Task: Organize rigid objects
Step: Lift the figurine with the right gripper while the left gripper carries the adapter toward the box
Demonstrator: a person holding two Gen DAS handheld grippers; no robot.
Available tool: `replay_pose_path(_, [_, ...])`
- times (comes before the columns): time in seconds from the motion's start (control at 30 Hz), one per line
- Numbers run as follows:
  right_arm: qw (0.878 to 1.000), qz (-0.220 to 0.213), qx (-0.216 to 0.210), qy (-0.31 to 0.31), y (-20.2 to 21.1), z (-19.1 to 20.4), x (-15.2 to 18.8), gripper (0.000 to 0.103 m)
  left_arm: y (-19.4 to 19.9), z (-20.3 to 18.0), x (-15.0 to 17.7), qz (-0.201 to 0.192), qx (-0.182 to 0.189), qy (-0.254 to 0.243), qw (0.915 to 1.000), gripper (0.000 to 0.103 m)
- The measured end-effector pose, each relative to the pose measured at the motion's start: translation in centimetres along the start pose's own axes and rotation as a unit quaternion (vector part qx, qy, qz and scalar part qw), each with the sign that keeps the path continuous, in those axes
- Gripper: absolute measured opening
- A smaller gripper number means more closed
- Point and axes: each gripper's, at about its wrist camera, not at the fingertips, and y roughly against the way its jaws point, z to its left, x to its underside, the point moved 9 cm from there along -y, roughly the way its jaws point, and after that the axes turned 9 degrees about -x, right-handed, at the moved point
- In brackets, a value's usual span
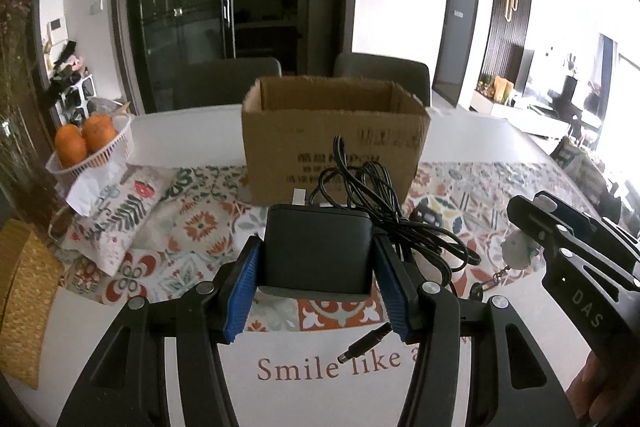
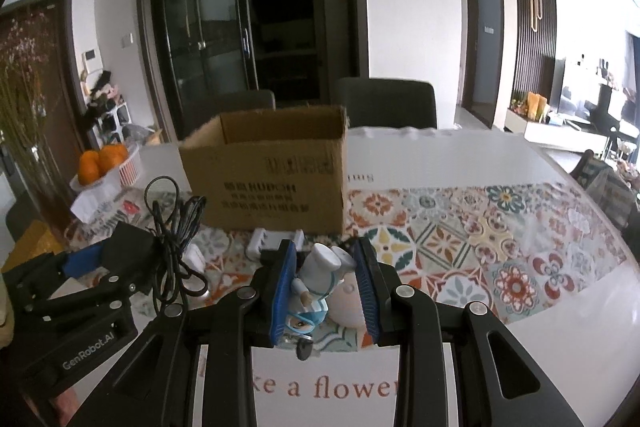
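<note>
My left gripper [image 1: 316, 263] is shut on a black power adapter [image 1: 316, 247], held above the table; its tangled black cable [image 1: 360, 187] trails off it and the barrel plug [image 1: 364, 345] hangs below. An open cardboard box [image 1: 334, 131] stands just beyond. My right gripper [image 2: 326, 281] is shut on a small chef figurine keychain [image 2: 320, 275] with a white hat and blue outfit, in front of the same box [image 2: 272, 171]. The left gripper with the adapter [image 2: 128, 247] shows at the left of the right wrist view.
A white charger block [image 2: 274, 241] lies on the patterned table runner [image 2: 480, 239] by the box. A white basket of oranges [image 1: 90, 143] and a floral pouch [image 1: 120, 215] sit at left. Two grey chairs [image 1: 380, 71] stand behind the table. A yellow woven mat [image 1: 24, 299] is at far left.
</note>
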Motion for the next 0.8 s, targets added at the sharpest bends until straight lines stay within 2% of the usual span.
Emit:
replay_pose_path(0.37, [0.999,-0.037,-0.013,0.004,1.3,1.8,-4.5,0.031,1.9,1.6,-4.2,-0.027,-0.009,0.013,0.9995,0.055])
replay_pose_path(0.8, [0.997,-0.071,-0.039,-0.001,0.4,3.0,-10.6,0.031,1.3,2.8,-10.1,-0.057,-0.009,0.015,0.9982,0.055])
